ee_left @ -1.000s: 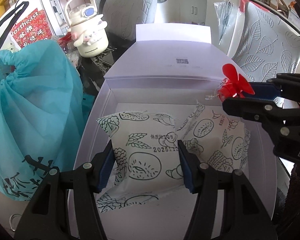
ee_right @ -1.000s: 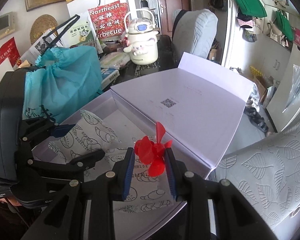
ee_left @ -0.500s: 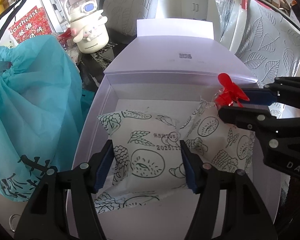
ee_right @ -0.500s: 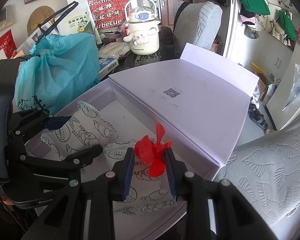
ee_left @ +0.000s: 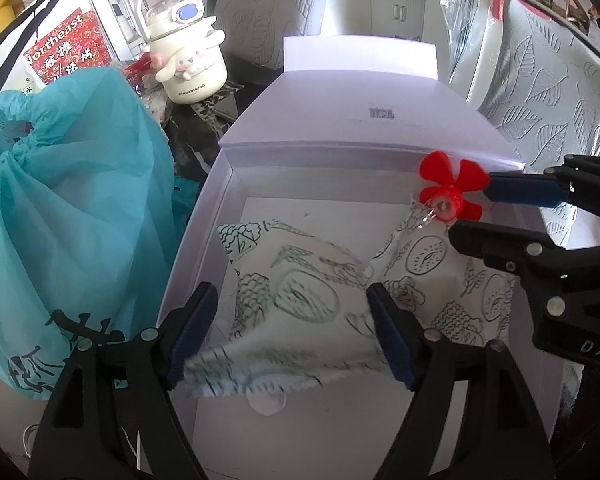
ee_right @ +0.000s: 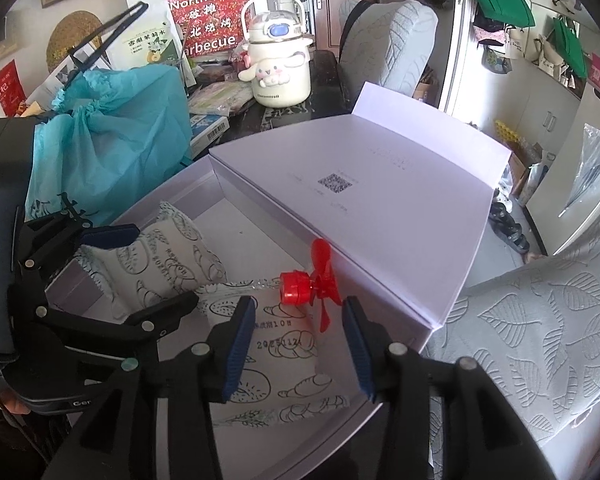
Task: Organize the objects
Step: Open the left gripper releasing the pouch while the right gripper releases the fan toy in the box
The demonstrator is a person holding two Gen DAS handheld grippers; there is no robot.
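Observation:
An open white box [ee_left: 204,216] holds two white packets printed with black food drawings. My left gripper [ee_left: 292,334] is over the nearer packet [ee_left: 300,300]. Its jaws are opening and the packet, blurred, sits loose between the blue pads. The second packet [ee_left: 440,280] lies to its right. My right gripper [ee_right: 298,344] is above that packet [ee_right: 288,344], jaws opening, with nothing pressed between them. A small red propeller fan [ee_right: 312,284] sits just past its fingertips, by the box's far wall. The left wrist view shows the fan [ee_left: 448,196] at the right gripper's [ee_left: 476,210] tips.
The box's lid [ee_right: 380,200] lies folded back behind it. A teal drawstring bag [ee_left: 60,220] crowds the left side. A white jug with a cartoon dog [ee_left: 184,60] stands behind it. Grey leaf-patterned cushions [ee_right: 540,340] lie to the right.
Both pairs of jaws have widened. The left let the nearer packet slip down, now blurred. The right let go of the red fan, which has turned sideways beyond its tips.

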